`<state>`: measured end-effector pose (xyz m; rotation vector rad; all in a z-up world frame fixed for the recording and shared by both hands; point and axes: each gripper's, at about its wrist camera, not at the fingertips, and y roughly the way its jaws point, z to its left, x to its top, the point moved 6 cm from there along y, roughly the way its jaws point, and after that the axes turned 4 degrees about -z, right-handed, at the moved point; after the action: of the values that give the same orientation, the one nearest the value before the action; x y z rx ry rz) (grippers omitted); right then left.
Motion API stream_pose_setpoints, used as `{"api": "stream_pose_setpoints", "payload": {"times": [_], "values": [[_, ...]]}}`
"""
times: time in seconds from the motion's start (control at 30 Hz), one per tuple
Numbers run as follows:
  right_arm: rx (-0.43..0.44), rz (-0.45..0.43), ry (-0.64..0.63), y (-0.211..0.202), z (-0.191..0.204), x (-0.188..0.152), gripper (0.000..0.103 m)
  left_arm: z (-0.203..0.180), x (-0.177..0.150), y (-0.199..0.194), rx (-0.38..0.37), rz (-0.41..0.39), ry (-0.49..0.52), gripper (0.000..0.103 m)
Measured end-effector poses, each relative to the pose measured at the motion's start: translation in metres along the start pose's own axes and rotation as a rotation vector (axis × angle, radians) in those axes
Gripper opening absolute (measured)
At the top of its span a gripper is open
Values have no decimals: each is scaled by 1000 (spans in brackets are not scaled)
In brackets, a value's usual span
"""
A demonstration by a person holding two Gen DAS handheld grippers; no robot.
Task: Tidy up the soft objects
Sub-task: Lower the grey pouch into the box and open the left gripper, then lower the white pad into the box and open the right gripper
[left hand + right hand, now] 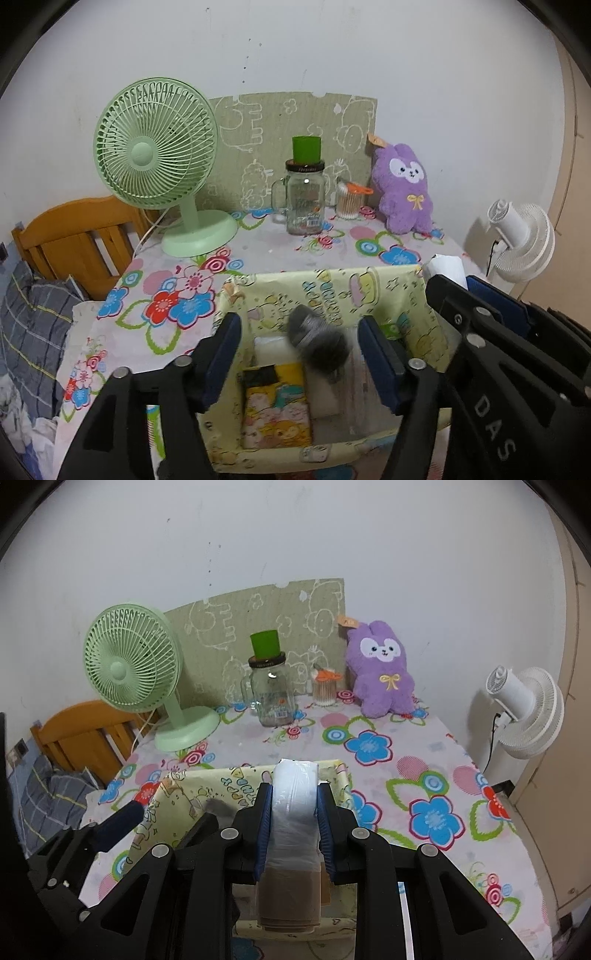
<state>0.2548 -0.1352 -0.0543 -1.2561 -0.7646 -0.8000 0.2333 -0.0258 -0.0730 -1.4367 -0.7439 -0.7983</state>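
Note:
A yellow cartoon-print box [332, 291] stands open at the near edge of the flowered table. My left gripper [300, 325] hangs open over it. A blurred grey fuzzy object [317, 343] sits loose between its blue pads, touching neither. Inside the box lie a yellow cartoon pack [277, 406] and a white soft pack [271, 350]. My right gripper [295, 792] is shut on a white plastic-wrapped pack [295, 805] with a brown end, above the box's [221, 779] right part. A purple plush rabbit [402, 188] leans at the back right of the table.
At the back of the table stand a green desk fan [159, 147], a glass jar [304, 199] with a green cup on top, and a cotton-swab pot [349, 201]. A white fan [524, 236] stands off the right edge. A wooden headboard [74, 236] and bedding lie to the left.

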Motion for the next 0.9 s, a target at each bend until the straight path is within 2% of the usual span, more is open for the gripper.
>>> {"api": "stream_pose_setpoints", "payload": {"times": [0.17,0.4,0.9], "values": [[14,19,-4,13,7,-5,27,11,-5,2,21,15,9,77],[53,23,-34,24,25,-6,27,14,-8,3,-9,29,2,82],[41,41,-25,40,25,-9,27,21,-13,17,12,60,-26,87]]}}
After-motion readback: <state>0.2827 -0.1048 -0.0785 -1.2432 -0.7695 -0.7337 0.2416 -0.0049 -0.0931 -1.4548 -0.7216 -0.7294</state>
